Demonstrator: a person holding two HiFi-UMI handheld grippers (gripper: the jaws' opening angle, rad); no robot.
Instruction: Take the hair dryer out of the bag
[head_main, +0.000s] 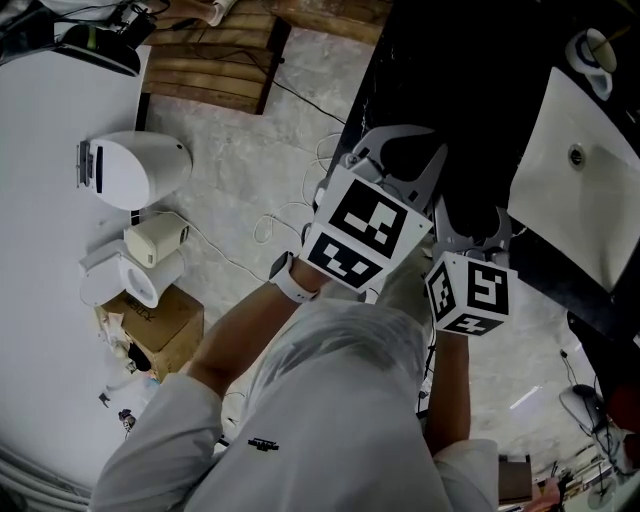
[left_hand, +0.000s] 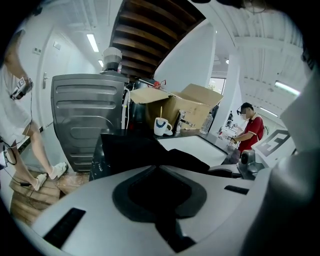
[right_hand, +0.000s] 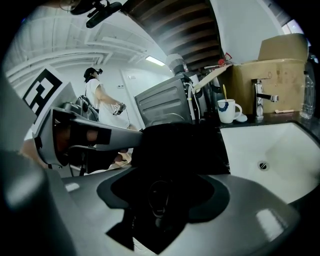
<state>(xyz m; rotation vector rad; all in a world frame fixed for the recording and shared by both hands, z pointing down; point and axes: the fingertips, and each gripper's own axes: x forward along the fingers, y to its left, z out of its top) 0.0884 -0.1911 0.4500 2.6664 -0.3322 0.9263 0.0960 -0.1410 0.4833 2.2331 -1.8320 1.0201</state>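
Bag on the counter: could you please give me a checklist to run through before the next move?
1. Left gripper shut on the bag: ok.
2. Right gripper shut on the bag: ok.
3. Bag mouth open: cannot tell.
4. Hair dryer in sight: not ok, none of the views shows it.
5. Bag lying outside the sink: ok.

Two grippers here: left gripper (head_main: 400, 142), right gripper (head_main: 472, 215). One bag (right_hand: 175, 145), one sink (head_main: 580, 210), one tap (right_hand: 260, 95), one mug (left_hand: 161, 126).
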